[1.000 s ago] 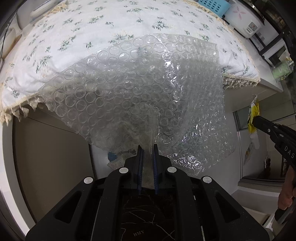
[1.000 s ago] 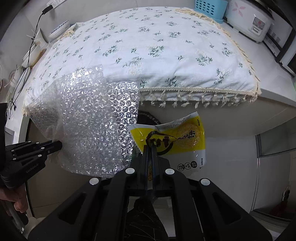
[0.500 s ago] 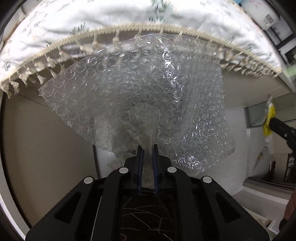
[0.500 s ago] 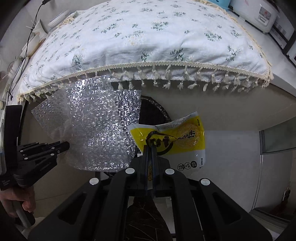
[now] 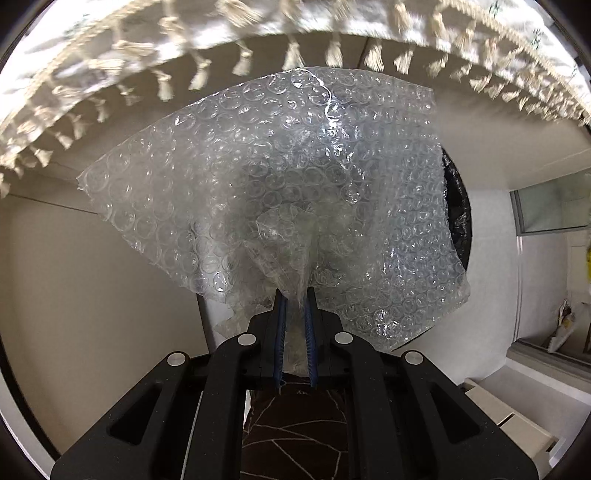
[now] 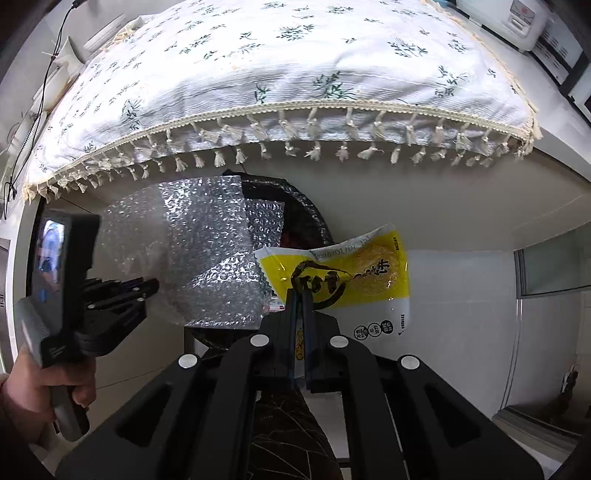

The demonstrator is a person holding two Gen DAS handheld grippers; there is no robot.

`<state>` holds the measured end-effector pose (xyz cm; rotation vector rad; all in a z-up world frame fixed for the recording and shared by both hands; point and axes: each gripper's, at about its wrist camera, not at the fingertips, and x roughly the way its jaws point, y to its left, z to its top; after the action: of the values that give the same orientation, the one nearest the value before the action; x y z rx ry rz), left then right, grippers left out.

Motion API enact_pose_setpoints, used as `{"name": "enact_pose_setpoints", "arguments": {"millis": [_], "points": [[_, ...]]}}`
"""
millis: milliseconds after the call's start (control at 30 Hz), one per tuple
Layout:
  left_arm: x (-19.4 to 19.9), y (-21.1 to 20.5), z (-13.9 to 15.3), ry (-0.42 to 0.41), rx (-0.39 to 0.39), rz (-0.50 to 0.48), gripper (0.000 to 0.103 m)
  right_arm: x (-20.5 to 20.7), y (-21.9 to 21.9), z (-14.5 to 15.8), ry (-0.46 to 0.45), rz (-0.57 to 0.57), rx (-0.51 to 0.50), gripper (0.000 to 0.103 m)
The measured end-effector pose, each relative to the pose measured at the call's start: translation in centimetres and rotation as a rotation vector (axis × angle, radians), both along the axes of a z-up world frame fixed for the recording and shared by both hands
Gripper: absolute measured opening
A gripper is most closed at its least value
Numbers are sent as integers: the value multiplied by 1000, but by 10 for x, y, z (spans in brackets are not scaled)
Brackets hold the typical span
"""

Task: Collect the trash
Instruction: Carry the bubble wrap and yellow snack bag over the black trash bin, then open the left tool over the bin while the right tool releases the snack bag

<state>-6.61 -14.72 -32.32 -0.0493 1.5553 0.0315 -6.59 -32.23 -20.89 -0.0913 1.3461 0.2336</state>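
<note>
My left gripper [image 5: 295, 291] is shut on a clear sheet of bubble wrap [image 5: 280, 192], which hangs in the air below the table's fringe. The same sheet [image 6: 199, 258] shows in the right wrist view, held by the left gripper [image 6: 151, 286] over a black bin [image 6: 303, 218]. My right gripper [image 6: 300, 293] is shut on a yellow snack wrapper [image 6: 354, 273] with black print, held just right of the bin. In the left wrist view the bin's dark rim [image 5: 458, 214] shows behind the sheet's right edge.
A table with a white floral cloth [image 6: 295, 66] and tassel fringe [image 6: 258, 129] overhangs the bin. A rice cooker [image 6: 517, 18] stands at its far right. A beige cabinet front [image 5: 92, 295] is on the left, white floor [image 6: 461, 332] on the right.
Both grippers have dropped below the table edge. The bubble wrap has come off the tabletop and moved over the black bin. The yellow wrapper has come down beside the bin.
</note>
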Motion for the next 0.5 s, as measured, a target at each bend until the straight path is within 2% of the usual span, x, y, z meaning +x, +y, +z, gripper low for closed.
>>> {"name": "enact_pose_setpoints", "arguments": {"millis": [233,400,500], "points": [[5,-4,-13,20,-4,-20,10,-1,-6,1,4,2,-20,2],[6,0,-7,-17,-30,-24,18,0,-7,-1,9,4,-23,2],[5,5,3,-47,-50,-6,29,1,-6,-2,13,10,-16,2]]}}
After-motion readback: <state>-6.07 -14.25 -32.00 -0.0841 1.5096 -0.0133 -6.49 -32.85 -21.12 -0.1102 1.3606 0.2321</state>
